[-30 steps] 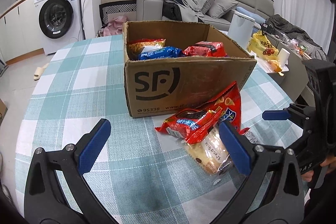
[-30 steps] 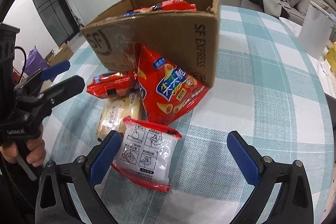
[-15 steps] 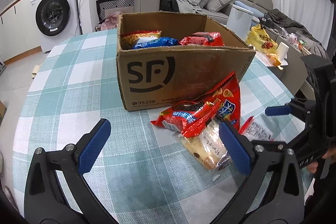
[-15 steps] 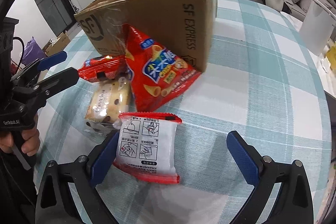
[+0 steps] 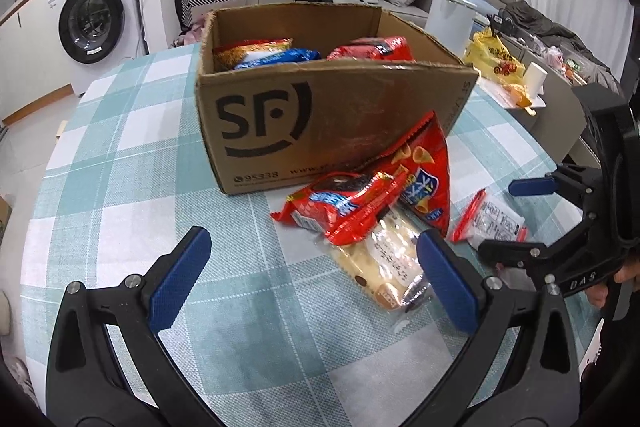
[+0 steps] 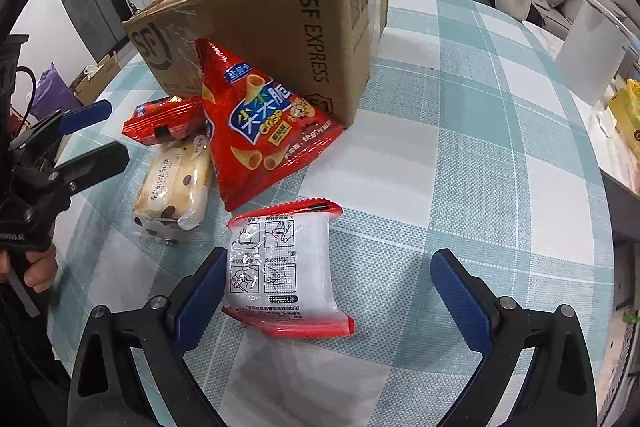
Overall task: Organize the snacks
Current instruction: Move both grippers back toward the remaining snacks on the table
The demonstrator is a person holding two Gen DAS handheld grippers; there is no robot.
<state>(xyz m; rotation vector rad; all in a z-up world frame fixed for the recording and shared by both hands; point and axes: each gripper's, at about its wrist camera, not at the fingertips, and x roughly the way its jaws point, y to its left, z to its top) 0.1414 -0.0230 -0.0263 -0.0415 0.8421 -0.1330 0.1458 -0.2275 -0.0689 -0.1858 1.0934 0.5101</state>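
Checked tablecloth (image 5: 120,187): SF carton (image 5: 320,115) partly filled, four packets left outside. My right gripper (image 6: 324,291), jaws closing slightly yet wide, straddles white sachet (image 6: 280,267); left gripper (image 5: 308,279) gapes empty.

Both views ride on hand-held tools and look forward and steeply down along the blue fingers onto the checked desk (image 5: 120,155).

The left wrist view sits low and close behind the left claw (image 5: 312,279), facing the printed front of the cardboard box (image 5: 344,123), with the sofa and washing machine beyond. The right claw (image 5: 516,215) shows at its right edge.

The right wrist view hangs nearer the cloth, behind the right claw (image 6: 324,291), facing the box (image 6: 280,39) corner-on. The left claw (image 6: 92,135) shows at its left edge.

Both share the box, the snack pile before it and the desk (image 6: 480,131).
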